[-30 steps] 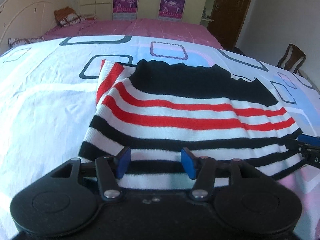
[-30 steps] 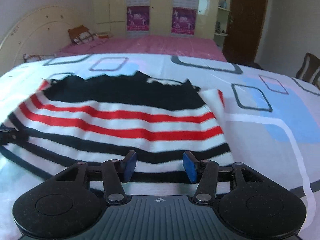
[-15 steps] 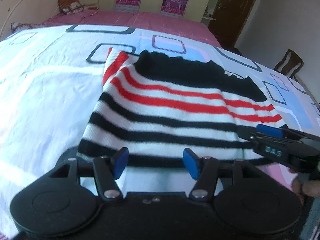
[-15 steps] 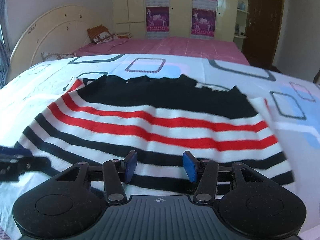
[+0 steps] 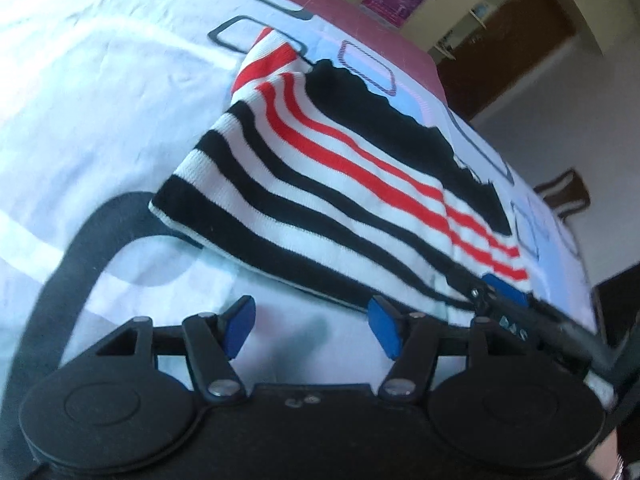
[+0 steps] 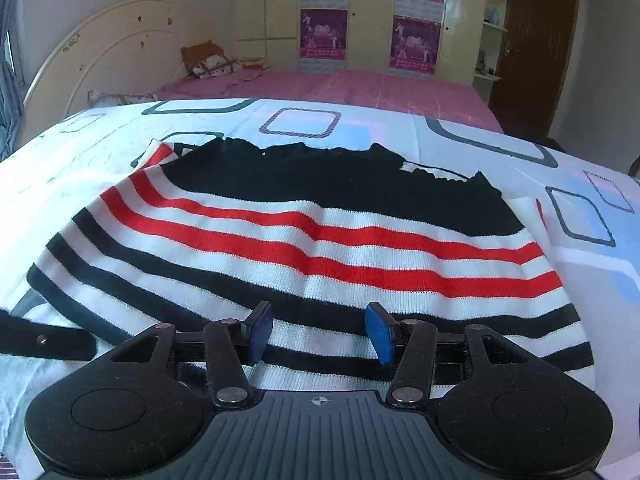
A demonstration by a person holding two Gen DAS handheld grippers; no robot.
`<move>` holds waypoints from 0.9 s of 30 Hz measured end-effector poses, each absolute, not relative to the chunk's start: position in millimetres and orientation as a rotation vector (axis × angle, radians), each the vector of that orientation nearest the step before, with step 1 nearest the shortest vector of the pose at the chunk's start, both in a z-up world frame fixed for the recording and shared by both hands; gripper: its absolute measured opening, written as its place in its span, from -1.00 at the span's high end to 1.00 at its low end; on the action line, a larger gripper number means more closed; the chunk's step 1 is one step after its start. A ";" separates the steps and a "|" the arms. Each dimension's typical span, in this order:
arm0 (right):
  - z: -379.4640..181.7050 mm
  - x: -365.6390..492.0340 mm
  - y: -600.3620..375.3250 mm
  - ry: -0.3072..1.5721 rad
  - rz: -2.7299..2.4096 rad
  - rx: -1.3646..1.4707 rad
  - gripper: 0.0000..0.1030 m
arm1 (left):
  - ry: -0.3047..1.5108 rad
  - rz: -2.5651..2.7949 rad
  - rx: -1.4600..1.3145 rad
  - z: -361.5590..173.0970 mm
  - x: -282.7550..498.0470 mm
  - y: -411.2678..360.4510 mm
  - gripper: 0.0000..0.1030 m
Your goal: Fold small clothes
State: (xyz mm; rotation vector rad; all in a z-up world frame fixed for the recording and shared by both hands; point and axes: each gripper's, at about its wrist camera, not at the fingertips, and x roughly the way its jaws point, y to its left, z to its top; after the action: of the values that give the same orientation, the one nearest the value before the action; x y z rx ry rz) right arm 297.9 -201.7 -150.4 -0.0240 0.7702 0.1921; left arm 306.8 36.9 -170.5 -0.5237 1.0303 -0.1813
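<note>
A small knitted sweater point(image 5: 328, 184) with black, white and red stripes and a black top lies flat and folded on the patterned bed sheet point(image 5: 100, 92); it also shows in the right wrist view point(image 6: 320, 248). My left gripper point(image 5: 312, 330) is open and empty, over bare sheet just short of the sweater's near edge. My right gripper point(image 6: 318, 334) is open and empty, its blue pads over the sweater's lower striped hem. The right gripper's fingers point(image 5: 504, 292) show in the left view at the hem's right end. Part of the left gripper point(image 6: 44, 344) shows at the left in the right wrist view.
The sheet point(image 6: 500, 148) covers the near bed. Behind it is a pink bed point(image 6: 340, 88) with pillows point(image 6: 208, 62), a curved headboard point(image 6: 100, 56), wardrobes with posters point(image 6: 324, 36) and a brown door point(image 6: 536, 40). A chair point(image 5: 568, 196) stands at the right.
The left gripper has pulled back off the sweater's hem and tilted, so the view is rotated. The right gripper has shifted left along the hem toward the sweater's middle. Both stay open.
</note>
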 end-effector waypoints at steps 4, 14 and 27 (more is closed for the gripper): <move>-141.7 301.1 -203.4 0.757 0.190 -0.007 0.01 | 0.998 -0.178 -0.647 -183.1 316.4 47.1 -0.15; -151.8 349.3 -195.4 0.771 0.143 0.003 0.01 | 0.848 -0.158 -0.865 -206.1 353.7 63.4 -0.05; -180.5 352.2 -175.5 0.733 0.106 -0.129 0.01 | 0.750 -0.115 -0.981 -222.3 360.8 74.2 0.50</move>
State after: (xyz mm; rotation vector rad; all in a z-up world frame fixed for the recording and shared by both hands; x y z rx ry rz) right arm 352.2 -175.5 -180.5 -0.1290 0.7331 0.1061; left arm 360.8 74.2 -222.3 -0.9807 0.7504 -0.1155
